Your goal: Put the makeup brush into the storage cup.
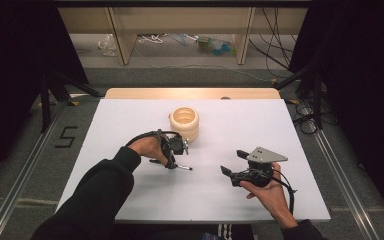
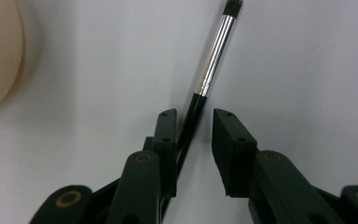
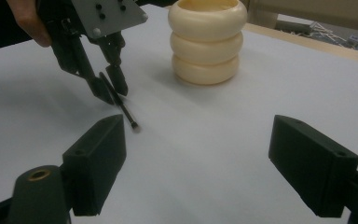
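A thin brush with a black handle, silver ferrule and dark tip lies flat on the white table. My left gripper points down over its handle end. In the left gripper view the handle rests against one jaw of the left gripper, with a gap to the other, so the pads do not clamp it. My right gripper hovers to the right, jaws wide apart, nothing between them. In the right gripper view the right gripper faces the brush and the left gripper.
A cream ribbed cup-like holder stands upright just behind the left gripper, near the table's middle back; it also appears as the holder in the right gripper view. The table's wooden far edge lies beyond it.
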`<control>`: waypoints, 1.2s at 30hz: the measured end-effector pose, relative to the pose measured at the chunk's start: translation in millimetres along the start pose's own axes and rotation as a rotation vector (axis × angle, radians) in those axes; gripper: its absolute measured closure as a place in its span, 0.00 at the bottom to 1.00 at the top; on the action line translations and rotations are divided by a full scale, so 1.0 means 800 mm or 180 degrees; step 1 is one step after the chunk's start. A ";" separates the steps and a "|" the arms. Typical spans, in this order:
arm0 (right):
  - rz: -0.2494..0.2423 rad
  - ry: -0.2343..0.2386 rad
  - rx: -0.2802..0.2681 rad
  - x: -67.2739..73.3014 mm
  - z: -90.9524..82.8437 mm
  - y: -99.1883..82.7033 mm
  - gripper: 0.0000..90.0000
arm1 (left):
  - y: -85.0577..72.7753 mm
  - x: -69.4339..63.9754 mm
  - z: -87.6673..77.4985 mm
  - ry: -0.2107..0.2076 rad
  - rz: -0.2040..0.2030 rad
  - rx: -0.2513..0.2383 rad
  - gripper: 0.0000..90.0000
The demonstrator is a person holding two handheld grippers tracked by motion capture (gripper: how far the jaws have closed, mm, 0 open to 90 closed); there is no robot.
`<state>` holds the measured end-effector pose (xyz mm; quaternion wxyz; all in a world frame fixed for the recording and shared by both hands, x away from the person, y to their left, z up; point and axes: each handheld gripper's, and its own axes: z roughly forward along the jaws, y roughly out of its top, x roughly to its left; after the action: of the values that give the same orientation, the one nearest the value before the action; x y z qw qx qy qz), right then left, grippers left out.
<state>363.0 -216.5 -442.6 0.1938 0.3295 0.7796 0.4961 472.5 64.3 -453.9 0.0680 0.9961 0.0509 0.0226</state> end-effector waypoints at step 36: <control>0.0008 0.0006 0.0060 0.001 0.000 0.000 0.23 | -0.003 0.005 -0.005 -0.0071 -0.0124 -0.0103 0.93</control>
<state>362.5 -215.9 -442.5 0.1893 0.3318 0.7840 0.4893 475.8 67.9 -450.3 0.0850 0.9939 0.0692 0.0110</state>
